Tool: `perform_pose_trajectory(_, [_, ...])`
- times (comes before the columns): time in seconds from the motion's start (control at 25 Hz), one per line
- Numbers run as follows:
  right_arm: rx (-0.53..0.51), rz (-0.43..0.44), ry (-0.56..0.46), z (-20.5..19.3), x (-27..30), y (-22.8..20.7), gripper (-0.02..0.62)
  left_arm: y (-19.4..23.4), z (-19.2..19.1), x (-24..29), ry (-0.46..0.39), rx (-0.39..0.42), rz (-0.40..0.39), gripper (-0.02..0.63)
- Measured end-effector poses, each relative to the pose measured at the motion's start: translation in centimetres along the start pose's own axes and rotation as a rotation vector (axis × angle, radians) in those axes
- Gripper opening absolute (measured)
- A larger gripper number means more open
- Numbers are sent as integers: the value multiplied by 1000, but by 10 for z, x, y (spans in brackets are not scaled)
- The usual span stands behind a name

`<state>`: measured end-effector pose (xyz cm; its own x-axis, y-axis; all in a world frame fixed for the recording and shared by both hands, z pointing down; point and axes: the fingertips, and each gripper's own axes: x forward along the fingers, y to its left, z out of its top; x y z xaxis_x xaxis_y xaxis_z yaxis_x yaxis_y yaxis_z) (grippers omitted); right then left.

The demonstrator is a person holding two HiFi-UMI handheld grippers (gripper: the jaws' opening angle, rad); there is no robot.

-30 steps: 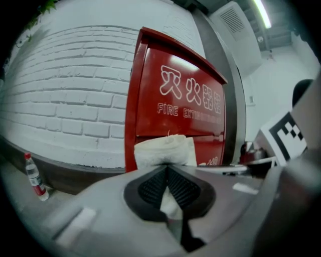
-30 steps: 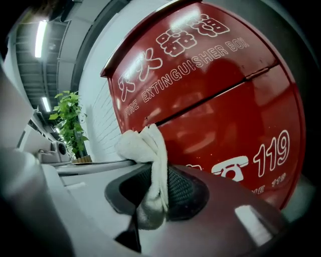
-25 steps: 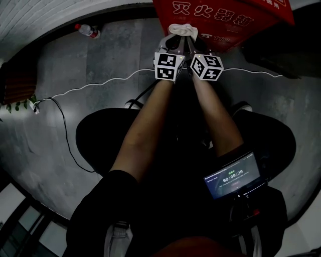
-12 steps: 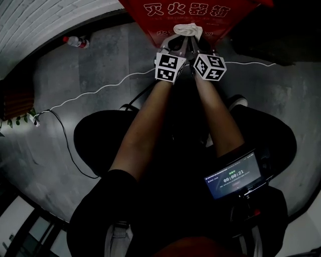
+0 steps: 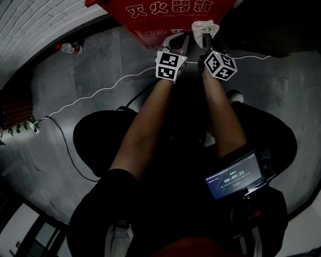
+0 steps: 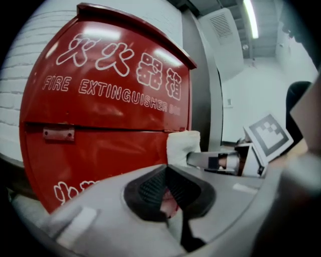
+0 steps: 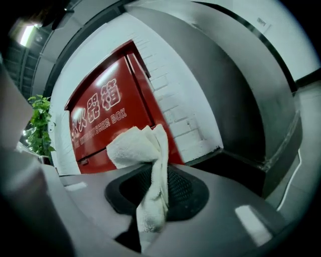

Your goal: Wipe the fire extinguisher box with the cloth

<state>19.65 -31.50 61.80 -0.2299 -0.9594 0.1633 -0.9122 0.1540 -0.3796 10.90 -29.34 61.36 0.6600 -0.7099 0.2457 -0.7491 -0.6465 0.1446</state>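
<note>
Both arms (image 5: 145,120) stretched to twelve o'clock: my right tongs (image 5: 206,39) pinch the cloth (image 5: 204,26) at the fire extinguisher box (image 5: 160,15), my left tongs (image 5: 175,42) closed, empty, at their nine o'clock.

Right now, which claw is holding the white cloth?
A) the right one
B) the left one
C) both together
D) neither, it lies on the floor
A: in the right gripper view the cloth is pinched between the jaws of the right claw, while the left claw has no cloth in it.
</note>
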Motion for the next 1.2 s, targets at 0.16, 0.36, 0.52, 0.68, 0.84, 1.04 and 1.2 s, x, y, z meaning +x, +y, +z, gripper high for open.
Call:
perform_pose_trajectory(0.16, [45, -90, -36, 15, -14, -40, 83, -6, -1, 5, -6, -20, 3, 3])
perform_pose_trajectory(0.36, [54, -102, -52, 14, -29, -52, 83, -13, -19, 1, 26, -10, 4, 3])
perform_pose_trajectory(0.52, [14, 9, -34, -7, -28, -18, 83, 14, -50, -19, 51, 0, 69, 3])
perform_pose_trajectory(0.68, [-10, 114, 20, -42, -21, 24, 83, 40, -55, -46, 56, -96, 127, 3])
perform_pose_trajectory(0.84, [-49, 206, 82, -89, -5, 61, 83, 76, -74, -62, 52, -126, 183, 3])
perform_pose_trajectory(1.04, [-131, 306, 130, -141, 11, 108, 83, 113, -105, -83, 20, -120, 250, 3])
perform_pose_trajectory(1.2, [-109, 379, 169, -170, 28, 148, 83, 137, -127, -95, 35, -91, 312, 2])
